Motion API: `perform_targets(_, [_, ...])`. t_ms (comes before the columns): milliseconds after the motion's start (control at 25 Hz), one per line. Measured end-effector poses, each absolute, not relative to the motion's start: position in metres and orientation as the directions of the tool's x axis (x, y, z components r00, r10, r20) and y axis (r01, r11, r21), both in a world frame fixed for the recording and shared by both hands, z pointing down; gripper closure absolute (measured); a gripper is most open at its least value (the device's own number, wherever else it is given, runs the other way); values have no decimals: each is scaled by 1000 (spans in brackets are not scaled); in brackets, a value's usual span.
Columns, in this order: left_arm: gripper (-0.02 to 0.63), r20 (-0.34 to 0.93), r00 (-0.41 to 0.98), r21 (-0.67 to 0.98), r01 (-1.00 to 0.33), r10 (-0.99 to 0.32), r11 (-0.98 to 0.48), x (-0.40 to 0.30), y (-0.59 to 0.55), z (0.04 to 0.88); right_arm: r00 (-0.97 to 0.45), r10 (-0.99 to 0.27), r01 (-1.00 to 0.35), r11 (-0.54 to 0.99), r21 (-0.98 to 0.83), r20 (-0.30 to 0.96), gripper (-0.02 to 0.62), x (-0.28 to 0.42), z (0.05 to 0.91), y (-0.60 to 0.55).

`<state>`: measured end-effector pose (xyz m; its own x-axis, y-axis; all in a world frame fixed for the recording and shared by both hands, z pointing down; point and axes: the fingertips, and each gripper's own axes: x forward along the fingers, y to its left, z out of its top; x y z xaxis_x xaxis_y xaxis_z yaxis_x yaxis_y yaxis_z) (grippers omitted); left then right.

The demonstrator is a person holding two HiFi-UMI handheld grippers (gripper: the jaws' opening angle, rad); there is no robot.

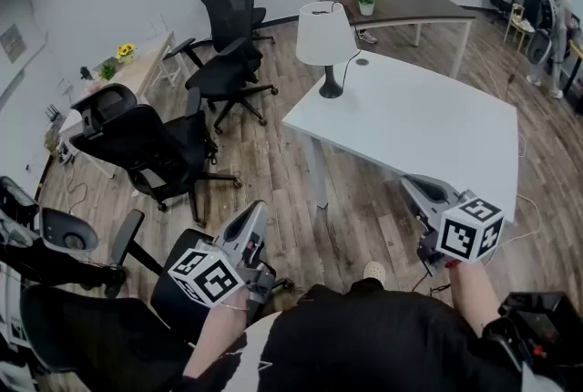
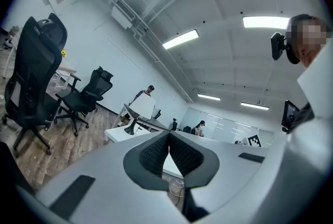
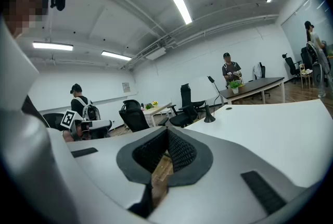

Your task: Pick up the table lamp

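1. Saw the jaws of the left gripper point(image 2: 169, 137) clenched pad to pad with nothing between them. Saw the same on the right gripper point(image 3: 167, 134): pressed together and empty.
2. Found both grippers held low in front of the person, short of the table point(image 1: 428, 130). Placed the left one point(image 1: 254, 214) well off the table's near-left corner and the right one point(image 1: 412, 185) close by its near edge.
3. Located the table lamp point(image 1: 325, 35) upright on the table's far-left corner, dark base under a white shade, a dark cord point(image 1: 349, 64) beside it. Found it untouched and well apart from both grippers.
4. Noted black office chairs point(image 1: 150, 149) on the floor to the left of the table, crowding that side.
5. Judged the step in hand as the approach only, with no reach begun and no grasp prepared.
6. Judged the next move to call for:
   - closing in along the table toward its far-left corner;
   - releasing one pair of jaws on the way;
   - setting them round the slim stem between base and shade, the shade probably being too wide;
   - lifting straight up with slack left in the cord.
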<state>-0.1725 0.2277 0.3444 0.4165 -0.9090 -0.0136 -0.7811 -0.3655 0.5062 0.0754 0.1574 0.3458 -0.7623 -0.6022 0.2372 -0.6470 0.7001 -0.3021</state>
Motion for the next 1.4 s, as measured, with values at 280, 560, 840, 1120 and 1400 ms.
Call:
perform_targets(280, [591, -17, 420, 506, -779, -907, -370, -164, 225, 350, -780, -587, -626, 717, -307, 218, 580, 79, 352, 146])
perform_targets(560, [591, -33, 429, 487, -782, -903, -389, -156, 226, 346, -797, -564, -604, 736, -304, 217, 580, 77, 351, 155])
perform_targets(840, [591, -42, 429, 497, -774, -903, -391, -146, 220, 346, -815, -549, -578, 743, -338, 187, 580, 83, 355, 153])
perform_targets(1120, [591, -129, 427, 488, -759, -895, -432, -143, 193, 332, -821, -553, -565, 747, -352, 144, 580, 81, 347, 109])
perform_targets(1400, [591, -89, 373, 503, -783, -923, -365, -147, 135, 349, -820, -543, -569, 742, -355, 180, 580, 77, 357, 27])
